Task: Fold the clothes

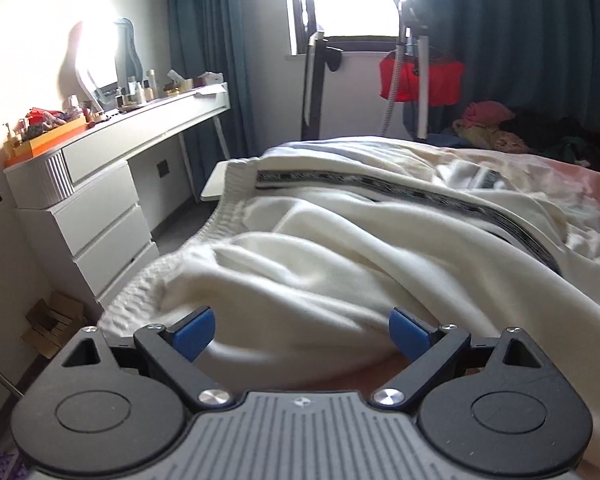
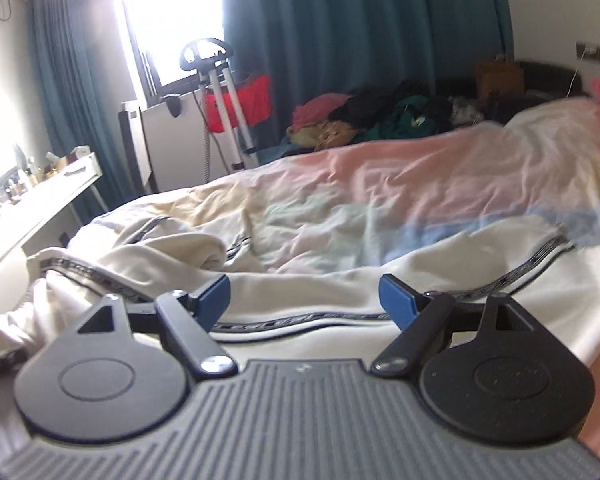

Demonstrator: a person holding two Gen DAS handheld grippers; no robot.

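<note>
A cream-white garment [image 1: 340,256] with a dark patterned stripe and a ribbed hem lies rumpled across the bed. In the left wrist view my left gripper [image 1: 302,330] is open just over its near folds, blue pads wide apart with nothing between them. The same garment [image 2: 300,320] fills the near part of the right wrist view, its striped band running left to right. My right gripper [image 2: 304,300] is open above that band and holds nothing.
A pastel pink, yellow and blue duvet [image 2: 400,184] covers the bed. A heap of mixed clothes [image 2: 380,116] sits at the far side. A white dressing table [image 1: 112,176] with drawers and bottles stands left, beside a garment steamer stand [image 1: 416,64] with a red item, and teal curtains.
</note>
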